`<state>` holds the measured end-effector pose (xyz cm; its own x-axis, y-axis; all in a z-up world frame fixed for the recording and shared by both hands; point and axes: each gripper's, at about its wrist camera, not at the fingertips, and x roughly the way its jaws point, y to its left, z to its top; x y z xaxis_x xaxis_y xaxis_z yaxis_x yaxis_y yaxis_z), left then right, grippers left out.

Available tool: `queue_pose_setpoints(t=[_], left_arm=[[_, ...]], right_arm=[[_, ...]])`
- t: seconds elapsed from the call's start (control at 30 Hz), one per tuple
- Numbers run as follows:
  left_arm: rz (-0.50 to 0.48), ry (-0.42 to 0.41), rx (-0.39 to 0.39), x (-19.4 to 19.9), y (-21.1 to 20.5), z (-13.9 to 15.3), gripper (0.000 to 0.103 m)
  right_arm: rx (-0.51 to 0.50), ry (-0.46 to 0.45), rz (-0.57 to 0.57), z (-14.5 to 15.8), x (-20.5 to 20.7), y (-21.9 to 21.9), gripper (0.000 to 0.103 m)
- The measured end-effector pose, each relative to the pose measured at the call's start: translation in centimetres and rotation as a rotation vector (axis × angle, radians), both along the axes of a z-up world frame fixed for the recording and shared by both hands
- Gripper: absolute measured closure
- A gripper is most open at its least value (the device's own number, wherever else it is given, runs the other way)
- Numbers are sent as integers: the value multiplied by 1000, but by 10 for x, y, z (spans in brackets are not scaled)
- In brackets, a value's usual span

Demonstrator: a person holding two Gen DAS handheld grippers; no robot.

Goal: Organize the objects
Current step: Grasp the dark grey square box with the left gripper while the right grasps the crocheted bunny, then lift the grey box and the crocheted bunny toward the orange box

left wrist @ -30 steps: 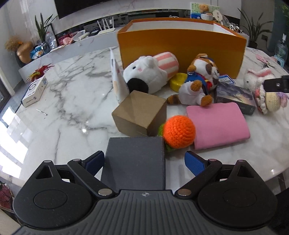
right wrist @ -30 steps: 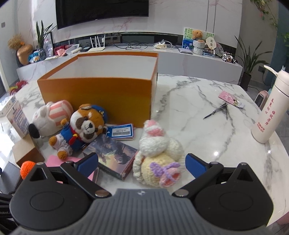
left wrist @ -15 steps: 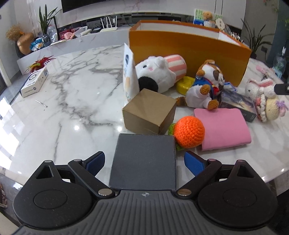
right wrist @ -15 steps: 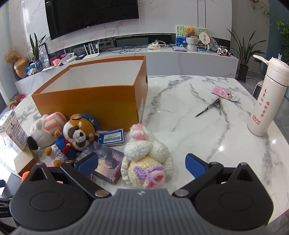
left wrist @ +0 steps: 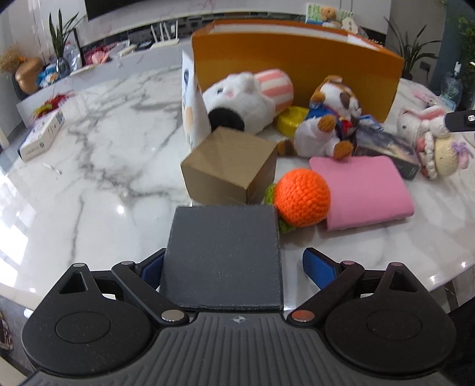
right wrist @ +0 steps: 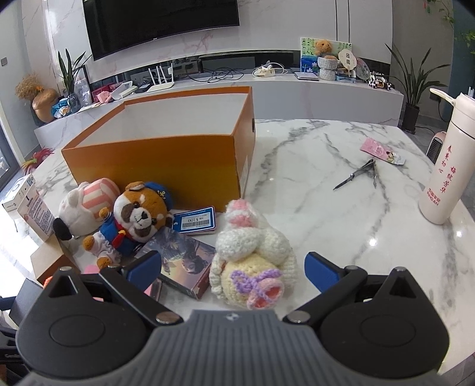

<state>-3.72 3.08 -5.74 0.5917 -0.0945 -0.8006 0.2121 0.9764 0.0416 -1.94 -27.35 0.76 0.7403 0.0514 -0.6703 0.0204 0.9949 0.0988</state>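
L claw (left wrist: 233,267): wide, straddling dark flat box (left wrist: 222,255) at table (left wrist: 89,178) edge | stiff, looked light, grainy top, so I'd pinch side walls | R claw (right wrist: 233,268): wide, over crochet bunny (right wrist: 252,261) (soft, squashy) | orange bin (right wrist: 166,160) behind

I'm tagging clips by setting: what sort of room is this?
Probably a home living room: a wall-mounted black television, a long white media console with routers and cables, and potted green plants.

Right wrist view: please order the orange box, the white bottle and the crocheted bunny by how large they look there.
1. orange box, clearly the largest.
2. and 3. crocheted bunny and white bottle look similar in size; the bunny lies much nearer the camera, so I do not rank them.
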Motion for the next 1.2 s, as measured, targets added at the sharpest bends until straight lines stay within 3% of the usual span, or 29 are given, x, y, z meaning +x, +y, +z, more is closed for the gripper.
queue_pose_setpoints(t=[0.07,0.3,0.6,0.8,0.87,0.9,1.03,1.1,1.2], left_arm=[[23,-3,-36,1,4,-2,0],[48,-45,-38,1,2,-5,0],[51,-67,-40,-1,1,-6,0],[52,-64,-39,0,1,-6,0],[52,-59,-37,0,1,-6,0],[51,-56,-37,1,0,-6,0],[37,-63,-37,-1,-1,-3,1],[52,-72,-37,-1,0,-1,12],[49,-70,-36,0,0,-1,12]], right_arm=[[4,2,7,0,0,-3,1],[-19,49,-53,-10,9,-36,1],[11,94,-21,-25,39,-17,1],[101,127,-49,-37,51,-22,2],[113,122,-52,-38,52,-23,12],[111,124,-59,-39,52,-24,23],[130,123,-56,-42,52,-27,24],[133,119,-52,-42,51,-28,25],[144,110,-53,-41,50,-29,28]])
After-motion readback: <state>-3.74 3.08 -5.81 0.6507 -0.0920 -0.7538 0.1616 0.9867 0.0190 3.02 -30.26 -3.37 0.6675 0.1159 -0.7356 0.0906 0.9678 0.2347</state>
